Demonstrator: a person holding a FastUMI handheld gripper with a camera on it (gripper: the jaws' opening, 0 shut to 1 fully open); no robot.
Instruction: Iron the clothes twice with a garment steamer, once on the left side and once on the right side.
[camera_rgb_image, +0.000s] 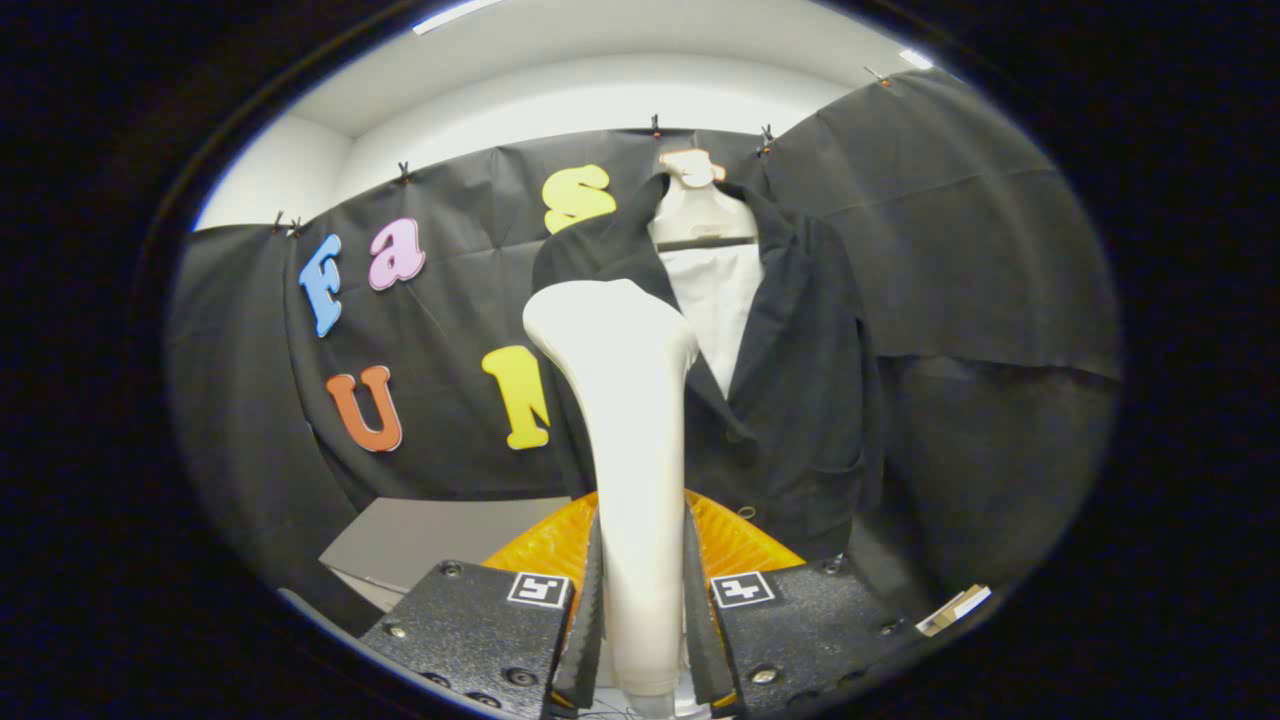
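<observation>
The steamer (630, 420) stands upright between the two fingers (585, 610) of the gripper (642, 620). Its cream handle runs up from between them and widens into a rounded head that tips a little to the left. Both fingers press on the lower handle, one on each side, so the gripper is closed on it and holds it. No brand name or lettering can be read on the steamer's body. Each finger block carries a small square black-and-white marker (538, 589) near its inner top corner; these bear patterns, not words.

Just behind the handle, low and near, sits an orange ribbed thing (745, 545), showing on both sides of the steamer; what it is cannot be told.

Beyond the steamer head, farther off and slightly to the right, a dark jacket (800, 400) hangs open on a pale hanger (697, 205). A white shirt (720, 300) shows in the jacket's opening. The steamer head overlaps the jacket's left front panel in this view; whether it touches the cloth cannot be told. A pocket shows low on the jacket's right panel.

To the left of the jacket, low and farther back, lies a grey flat surface (430, 535). Near the right finger, low down, lies a small pale flat object (955, 608), too small to identify. Above the booth's wall runs a white wall (560, 100) and ceiling.
</observation>
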